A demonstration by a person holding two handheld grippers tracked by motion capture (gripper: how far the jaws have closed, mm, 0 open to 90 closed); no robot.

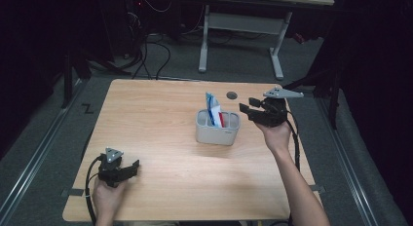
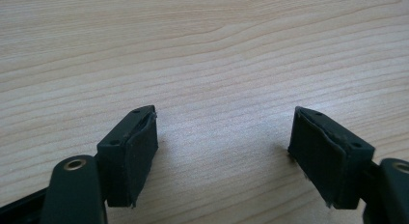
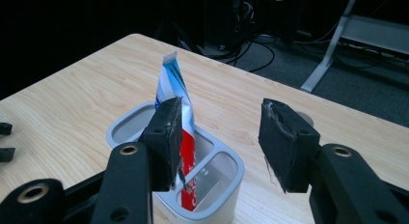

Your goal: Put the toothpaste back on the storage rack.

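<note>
Toothpaste tube (image 3: 172,91), white with blue and red print, upright and leaning slightly in 1 compartment of a grey holder (image 3: 226,185) near the middle of the wooden tabletop (image 1: 160,114). Crimped end of the tube up, well above the rim; lower end down inside a compartment, seen through the holder's wall in the right gripper view. Other compartments of the holder apparently bare, as far as that view tells.

Right gripper (image 1: 249,109) held in the air just beside the holder on its right, aimed across at it; fingers (image 3: 166,142) spread wide, nothing between them, the tube seen past the near pad and not touched. Left gripper (image 1: 130,168) low over the near left corner of the tabletop, well apart from the holder; fingers (image 2: 132,154) likewise parted and released, bare wood grain between them.

Judged from the layout: tube already seated in the holder, placement looking done, right gripper free of it. Equally possible: a reach to pull the tube out, not yet begun. If placement, little left beyond drawing the right gripper clear; if removal, the whole grasp and lift still ahead.
</note>
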